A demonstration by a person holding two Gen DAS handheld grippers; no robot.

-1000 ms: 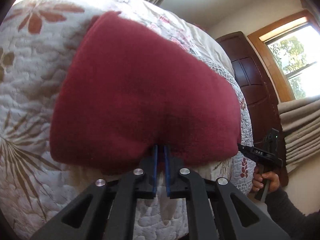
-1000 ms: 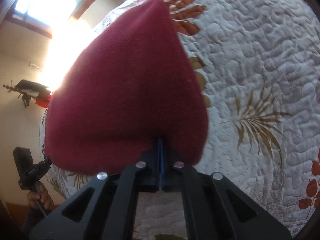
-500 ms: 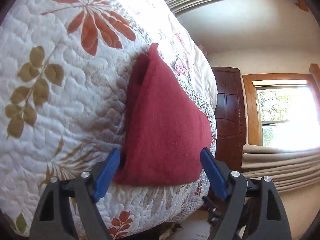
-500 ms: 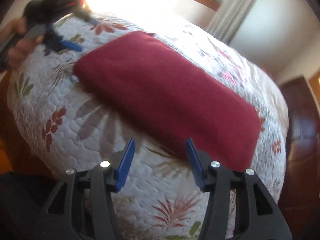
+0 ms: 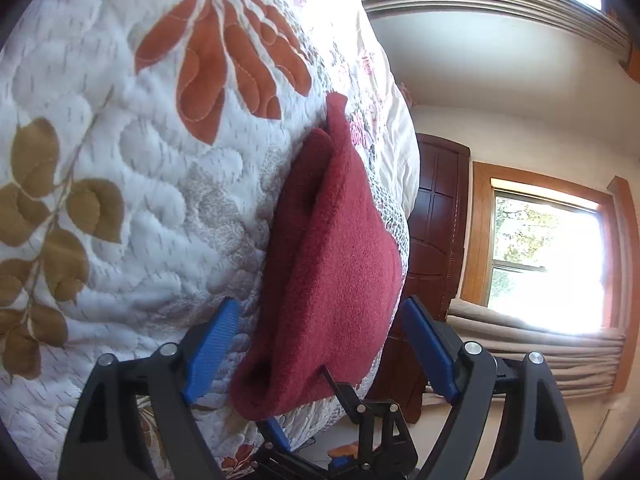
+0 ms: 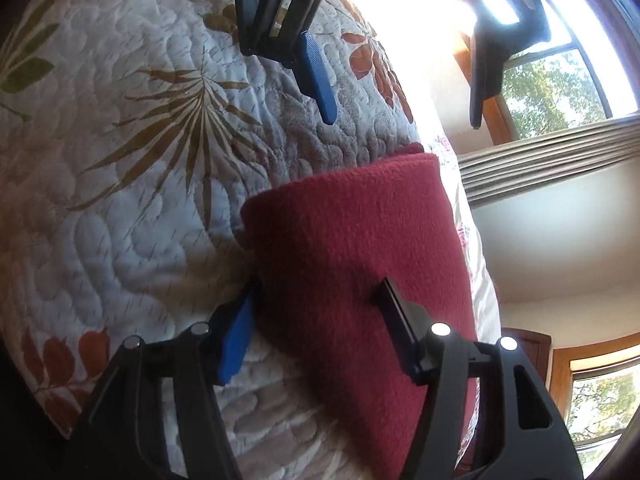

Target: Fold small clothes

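A dark red fleece cloth lies folded in a long band on the floral quilt. My left gripper is open at one short end, a blue finger pad on each side of the cloth, nothing held. The right gripper shows low in that view, below the cloth's near end. In the right wrist view the cloth runs away from my open right gripper; one finger sits on the quilt beside the cloth's long edge, the other over the cloth. The left gripper hangs open beyond the far end.
The quilt covers a bed that drops away at its edge near the cloth. A dark wooden door, a bright window and beige curtains stand past the bed. Another window is behind the left gripper.
Both grippers were shut on the cloth's edge a second ago and have let it go. The cloth now lies flat, and both open grippers have come in at its ends.
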